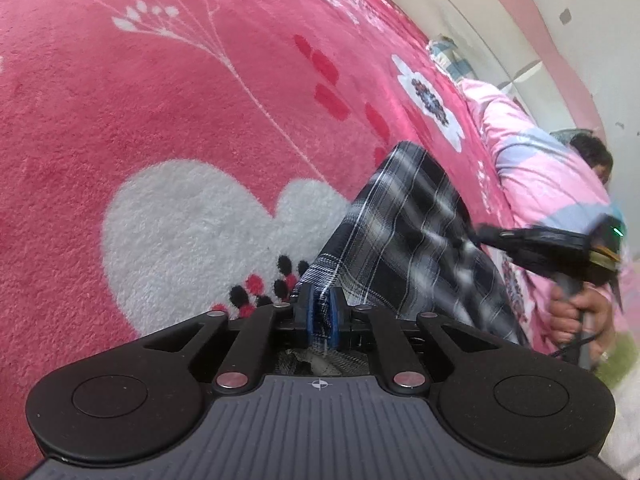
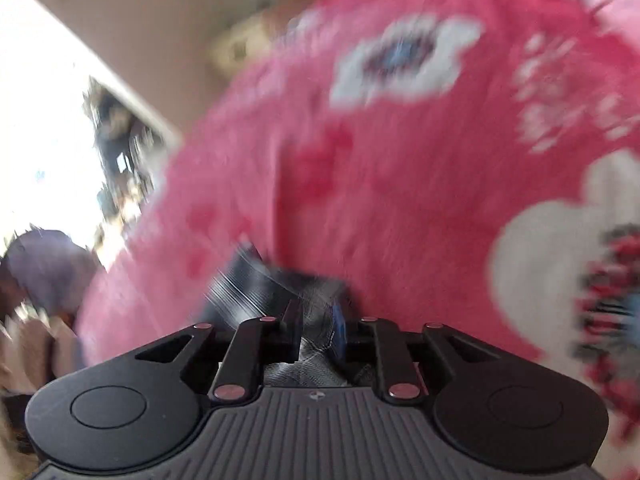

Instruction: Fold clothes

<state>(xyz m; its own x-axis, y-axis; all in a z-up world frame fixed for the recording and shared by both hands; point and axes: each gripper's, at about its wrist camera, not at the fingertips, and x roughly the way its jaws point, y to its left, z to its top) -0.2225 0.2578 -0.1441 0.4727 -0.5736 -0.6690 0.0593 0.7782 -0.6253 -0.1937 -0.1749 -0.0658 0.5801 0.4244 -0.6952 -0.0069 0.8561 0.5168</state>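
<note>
The left tool is pinched tight on a hem of the black-and-white plaid garment, which runs from its blue pads forward and to the right, up to the right tool gripping the far edge. In the blurred right wrist view, the right tool likewise has plaid cloth bunched between its fingers. So the garment hangs stretched between both tools above the pink floral blanket, its long axis running tool to tool.

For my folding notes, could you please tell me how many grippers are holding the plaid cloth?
2. The left gripper pinches one edge of the plaid cloth near the camera; the right gripper grips its far side.
</note>
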